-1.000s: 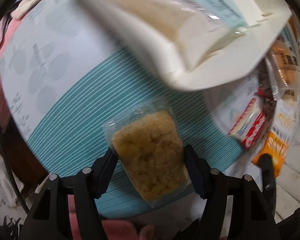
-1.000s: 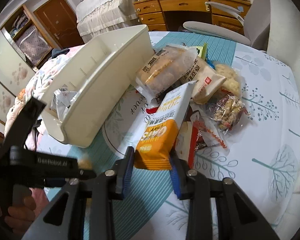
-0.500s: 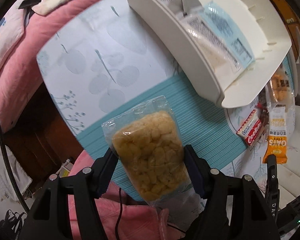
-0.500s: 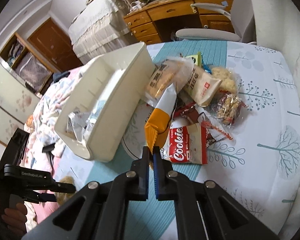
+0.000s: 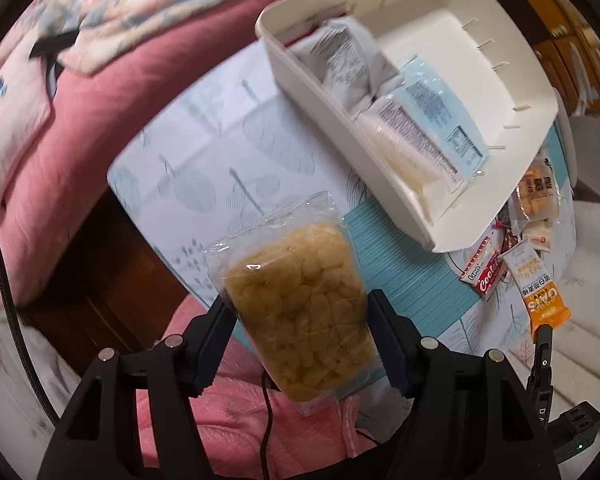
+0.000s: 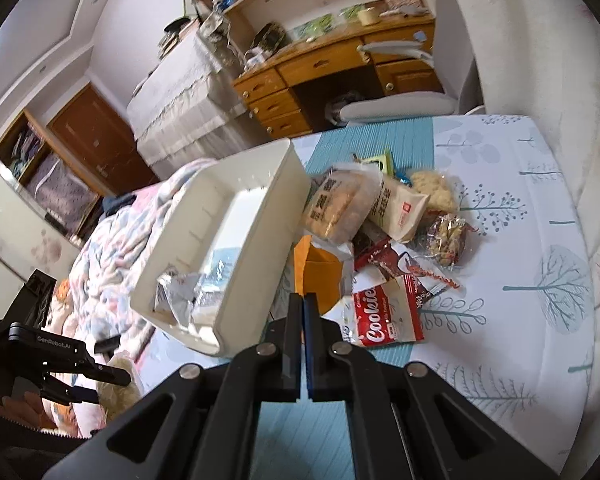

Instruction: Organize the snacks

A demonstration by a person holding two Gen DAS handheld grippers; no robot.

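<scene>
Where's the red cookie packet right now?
In the right wrist view, the red cookie packet lies on the tablecloth right of the white plastic bin, at the snack pile's near edge.

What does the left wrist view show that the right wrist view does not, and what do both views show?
Only the left wrist view shows the left tongs shut on the clear bag of yellow puffed snacks, and the orange oat bar's printed front.

Only the right wrist view shows the wooden desk and the right tongs shut on the oat bar.

Both show the white bin with packets inside and the red Cookie pack.
</scene>
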